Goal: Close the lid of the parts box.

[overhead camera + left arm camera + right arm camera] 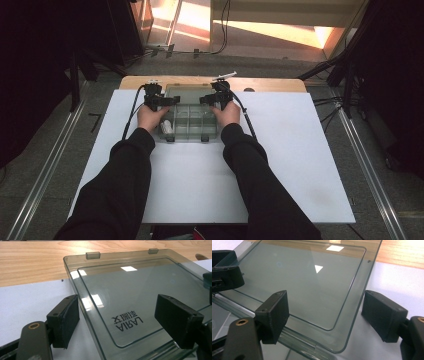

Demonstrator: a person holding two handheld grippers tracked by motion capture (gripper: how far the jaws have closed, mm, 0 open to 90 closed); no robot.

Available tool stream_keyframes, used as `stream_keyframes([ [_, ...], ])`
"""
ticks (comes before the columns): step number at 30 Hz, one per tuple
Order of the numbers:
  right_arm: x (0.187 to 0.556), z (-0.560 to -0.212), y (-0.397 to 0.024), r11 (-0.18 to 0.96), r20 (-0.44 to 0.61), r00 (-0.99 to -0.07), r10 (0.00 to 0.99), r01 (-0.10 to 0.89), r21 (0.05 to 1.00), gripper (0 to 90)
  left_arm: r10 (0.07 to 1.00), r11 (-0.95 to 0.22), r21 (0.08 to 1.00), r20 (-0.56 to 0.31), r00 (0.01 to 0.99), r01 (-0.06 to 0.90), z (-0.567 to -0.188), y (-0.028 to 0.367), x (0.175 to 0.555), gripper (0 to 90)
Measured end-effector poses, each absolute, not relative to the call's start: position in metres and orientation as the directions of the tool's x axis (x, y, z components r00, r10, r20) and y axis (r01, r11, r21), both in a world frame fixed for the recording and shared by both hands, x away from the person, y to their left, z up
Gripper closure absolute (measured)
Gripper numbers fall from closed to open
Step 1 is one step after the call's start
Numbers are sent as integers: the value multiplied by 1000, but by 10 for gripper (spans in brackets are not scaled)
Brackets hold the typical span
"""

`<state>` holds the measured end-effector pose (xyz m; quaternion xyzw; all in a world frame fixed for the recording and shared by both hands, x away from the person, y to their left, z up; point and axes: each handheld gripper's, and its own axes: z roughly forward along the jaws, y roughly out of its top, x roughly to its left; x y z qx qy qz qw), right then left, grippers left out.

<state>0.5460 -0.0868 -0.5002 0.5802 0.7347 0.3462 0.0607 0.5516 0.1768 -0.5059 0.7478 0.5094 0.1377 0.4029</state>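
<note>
White board on a wooden surface point(280, 84); grey floor point(60, 150), metal rails and dark stands around it, a lit patch at the far side. A clear compartment box point(189, 122) sits at the far middle of the surface, its tinted lid point(130, 297) laid open and flat (printed lettering visible). Left hand-held gripper point(116, 320): jaws wide apart, straddling the lid's left edge, pads not pressing. Right hand-held gripper point(324, 317): likewise wide, astride the lid's right corner, gripping nothing.

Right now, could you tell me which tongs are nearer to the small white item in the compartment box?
Left. The left tongs are just beyond the white item, on its side of the box; the right tongs are across it.
</note>
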Motion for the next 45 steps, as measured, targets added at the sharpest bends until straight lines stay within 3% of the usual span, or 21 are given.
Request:
stream_keyframes([
  [12,543,-496,-88,27,363,-249,898,855,518,262,875,-147,742,-212,436,654,-506,177,552,206],
  [24,544,-496,-92,12,403,-245,882,866,500,295,872,-133,740,-229,433,659,-507,178,552,205],
  [45,534,-496,-86,27,322,-264,909,809,587,320,863,-101,685,-300,406,722,-500,179,554,221],
])
